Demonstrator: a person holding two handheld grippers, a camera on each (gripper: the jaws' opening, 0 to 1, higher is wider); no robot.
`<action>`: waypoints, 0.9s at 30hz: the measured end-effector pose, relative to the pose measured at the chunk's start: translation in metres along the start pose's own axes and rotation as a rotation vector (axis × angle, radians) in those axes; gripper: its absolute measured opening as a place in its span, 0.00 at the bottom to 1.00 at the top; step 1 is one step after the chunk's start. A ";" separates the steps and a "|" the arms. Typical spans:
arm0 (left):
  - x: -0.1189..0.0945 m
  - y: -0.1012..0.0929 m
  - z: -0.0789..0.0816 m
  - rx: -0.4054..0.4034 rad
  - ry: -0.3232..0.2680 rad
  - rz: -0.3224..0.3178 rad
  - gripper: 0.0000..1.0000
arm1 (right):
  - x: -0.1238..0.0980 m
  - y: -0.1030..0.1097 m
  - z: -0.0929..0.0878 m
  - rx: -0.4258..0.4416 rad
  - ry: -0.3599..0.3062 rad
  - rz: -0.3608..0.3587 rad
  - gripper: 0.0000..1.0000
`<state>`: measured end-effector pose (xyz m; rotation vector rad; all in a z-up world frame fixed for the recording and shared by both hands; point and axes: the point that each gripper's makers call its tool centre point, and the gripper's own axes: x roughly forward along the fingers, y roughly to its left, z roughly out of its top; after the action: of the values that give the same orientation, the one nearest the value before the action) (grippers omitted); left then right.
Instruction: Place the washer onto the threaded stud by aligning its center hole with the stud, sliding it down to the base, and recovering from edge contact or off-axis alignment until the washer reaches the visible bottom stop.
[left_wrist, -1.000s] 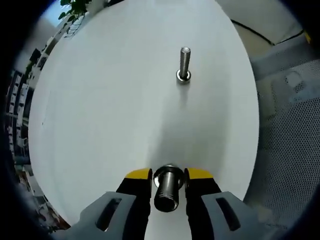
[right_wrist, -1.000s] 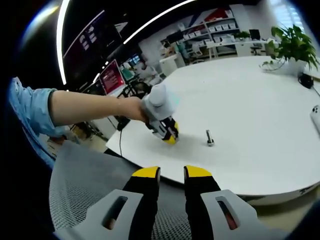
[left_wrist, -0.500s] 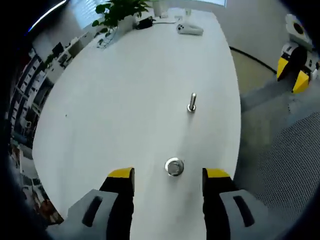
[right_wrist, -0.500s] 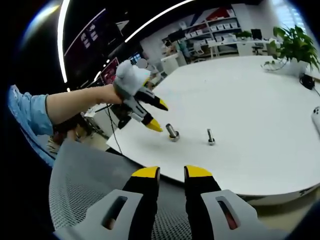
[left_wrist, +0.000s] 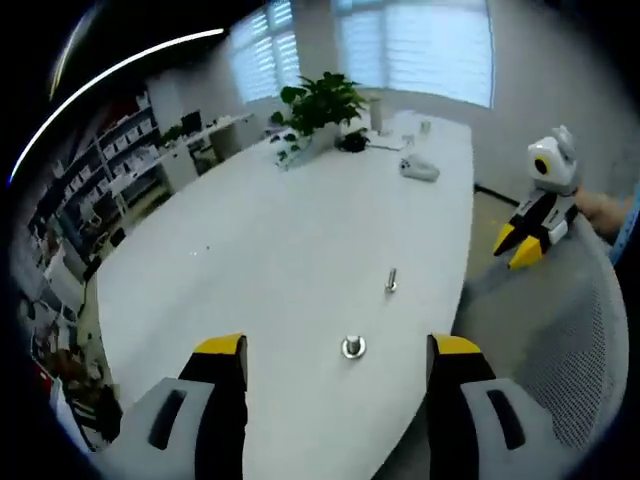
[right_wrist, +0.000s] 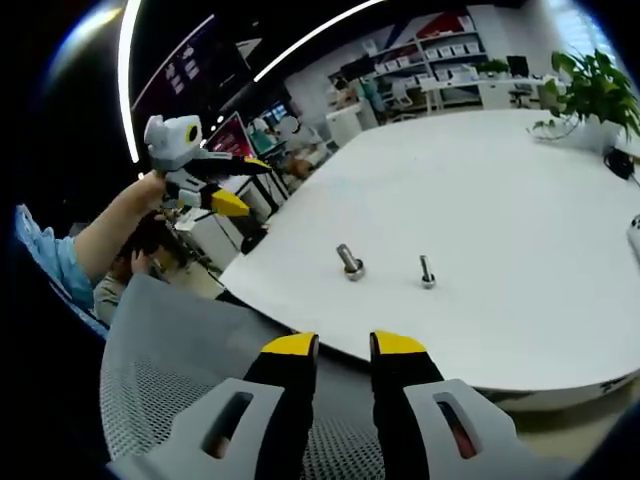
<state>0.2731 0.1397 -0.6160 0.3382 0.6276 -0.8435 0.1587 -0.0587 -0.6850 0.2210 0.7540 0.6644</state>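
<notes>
Two metal pieces stand upright on the white table (left_wrist: 250, 250). The thicker, short stud (left_wrist: 352, 347) (right_wrist: 349, 263) has a wide round base. Beyond it stands a thin threaded stud (left_wrist: 391, 283) (right_wrist: 427, 272) with a ring-like collar at its foot; I cannot tell if that collar is a washer. My left gripper (left_wrist: 338, 348) is open wide, high above the table edge, holding nothing. In the right gripper view the left gripper (right_wrist: 240, 185) hangs in the air at the left, held by a hand. My right gripper (right_wrist: 344, 345) (left_wrist: 518, 246) is shut and empty, off the table over a mesh chair.
A potted plant (left_wrist: 320, 100) (right_wrist: 590, 85), a white device (left_wrist: 418, 168) and cables sit at the table's far end. A grey mesh chair back (right_wrist: 170, 400) (left_wrist: 590, 360) lies beside the near edge. Shelves and screens (right_wrist: 225, 150) stand in the room behind.
The left gripper let go of the thick stud, which now stands on the table. It then opened wide and rose up and back. The right gripper has stayed put.
</notes>
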 end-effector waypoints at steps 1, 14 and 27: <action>-0.009 0.000 0.001 -0.045 -0.041 0.010 0.73 | 0.000 0.000 0.000 0.002 -0.002 -0.003 0.24; -0.090 0.005 -0.005 -0.331 -0.445 0.233 0.85 | -0.001 -0.006 -0.004 0.007 0.018 -0.037 0.36; -0.096 0.009 -0.048 -0.386 -0.502 0.417 0.99 | -0.006 -0.032 -0.010 0.013 0.056 -0.208 0.71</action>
<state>0.2142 0.2265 -0.5910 -0.0983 0.2243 -0.3672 0.1640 -0.0878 -0.7017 0.1340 0.8232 0.4698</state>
